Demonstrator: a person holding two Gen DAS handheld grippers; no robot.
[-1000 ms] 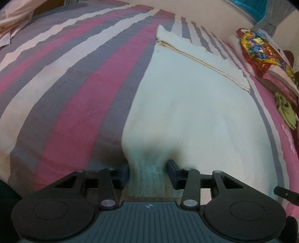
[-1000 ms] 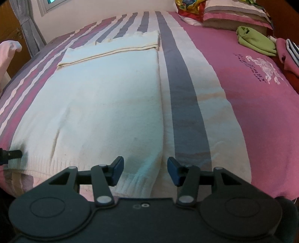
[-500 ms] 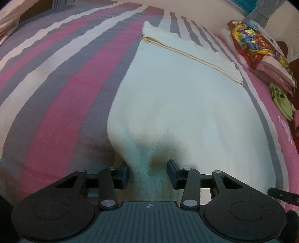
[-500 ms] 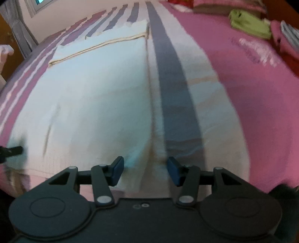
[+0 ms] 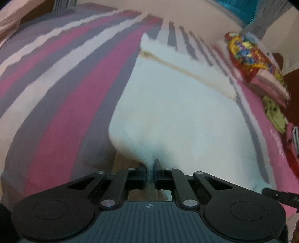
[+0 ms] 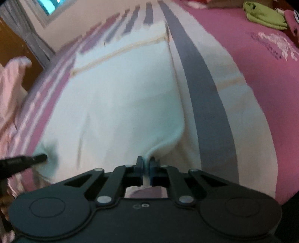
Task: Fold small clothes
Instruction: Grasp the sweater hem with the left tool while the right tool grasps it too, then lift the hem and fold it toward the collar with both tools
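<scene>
Both jaws clamped on cream garment (image 5: 175,119) hem — left gripper (image 5: 149,171), right gripper (image 6: 146,168), opposite near corners

No readable text anywhere, pale embroidered design on the pink bedcover (image 6: 276,44) too blurred to read, print on the colourful wrapper (image 5: 250,56) illegible

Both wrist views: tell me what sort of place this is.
Most likely a bedroom. The cream garment lies on a bed under a pink, grey and white striped cover. Pillows are stacked at one end, and a curtained window sits in the wall beyond the bed.
</scene>
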